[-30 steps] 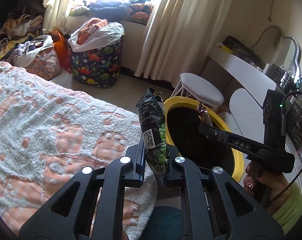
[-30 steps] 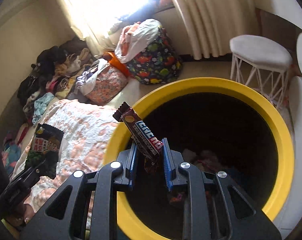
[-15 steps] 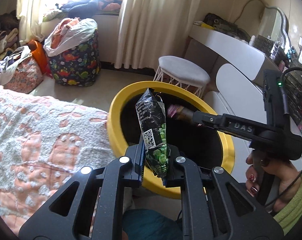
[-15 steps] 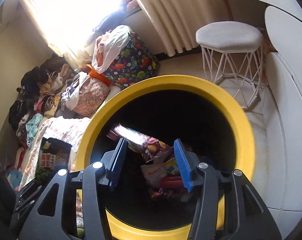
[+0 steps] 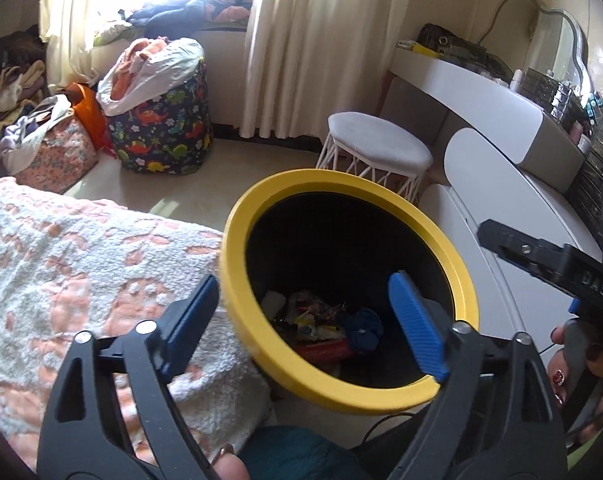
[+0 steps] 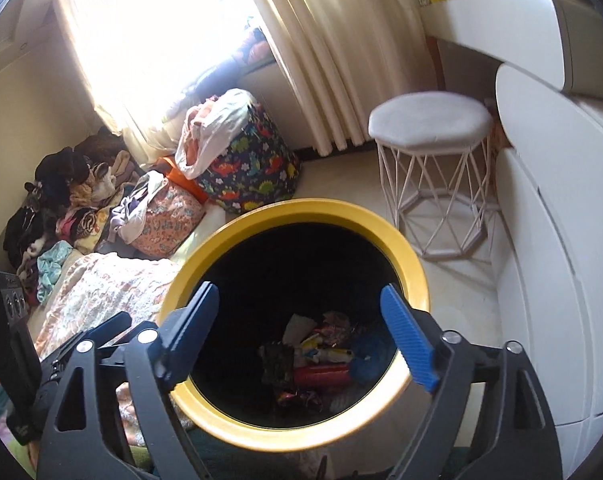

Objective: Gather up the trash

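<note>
Now both tongs (image 5: 303, 312) (image 6: 301, 330) wide, empty.

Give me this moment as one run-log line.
left gripper: just opened, empty | right gripper: just opened, empty | wrappers: in yellow bin

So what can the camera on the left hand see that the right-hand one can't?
Only the left wrist view shows the right tool from the side, the hand that holds it, and the mirror on the white vanity.

Only the right wrist view shows the clothes pile against the wall and the whole wire base of the stool.

Both show the yellow-rimmed bin with wrappers at its bottom, the dinosaur-print bag, the curtain and the bedspread. Each view's own tool stands open and empty over the bin, its jaws having just opened.
</note>
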The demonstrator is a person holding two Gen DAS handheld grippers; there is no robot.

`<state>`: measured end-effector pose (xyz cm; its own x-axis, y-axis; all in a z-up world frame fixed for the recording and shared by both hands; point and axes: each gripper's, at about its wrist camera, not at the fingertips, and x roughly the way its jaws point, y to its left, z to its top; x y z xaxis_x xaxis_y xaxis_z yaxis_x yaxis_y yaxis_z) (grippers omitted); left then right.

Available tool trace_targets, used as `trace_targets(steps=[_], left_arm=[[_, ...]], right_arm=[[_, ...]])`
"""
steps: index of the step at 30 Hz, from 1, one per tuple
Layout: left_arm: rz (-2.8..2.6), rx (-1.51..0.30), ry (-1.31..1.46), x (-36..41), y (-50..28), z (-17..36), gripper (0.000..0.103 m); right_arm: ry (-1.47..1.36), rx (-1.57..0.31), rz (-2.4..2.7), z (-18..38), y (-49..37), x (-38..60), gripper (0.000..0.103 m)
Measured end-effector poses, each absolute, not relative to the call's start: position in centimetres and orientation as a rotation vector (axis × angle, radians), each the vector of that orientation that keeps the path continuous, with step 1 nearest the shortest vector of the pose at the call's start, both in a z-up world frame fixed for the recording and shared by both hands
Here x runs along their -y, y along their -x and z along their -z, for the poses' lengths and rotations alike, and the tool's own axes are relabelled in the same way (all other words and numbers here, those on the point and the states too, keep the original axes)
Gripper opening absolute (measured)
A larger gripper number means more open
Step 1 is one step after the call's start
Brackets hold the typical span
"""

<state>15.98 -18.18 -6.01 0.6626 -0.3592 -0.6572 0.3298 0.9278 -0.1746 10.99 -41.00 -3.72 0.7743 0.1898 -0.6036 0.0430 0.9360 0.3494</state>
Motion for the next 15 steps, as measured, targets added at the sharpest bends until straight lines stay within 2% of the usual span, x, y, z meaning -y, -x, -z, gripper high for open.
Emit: trace_targets(steps=[2,4,15], left_arm=[[0.368,-0.733,0.046,17.3,-15.3,5.4,0.091],[0.342,-0.71,0.053,16.3,-14.5,4.7,0.092],[0.157,-0.633,0.076,10.8,-10.1,2.5,0.092]], right_arm=[[-0.324,-0.635,-0.077,3.0,-10.0,40.4,0.093],[-0.303,-0.59,-0.082,2.4,-9.0,39.8,0.096],[-0.232,-0.41,-0.167,0.5,-3.9,34.5,0.096]])
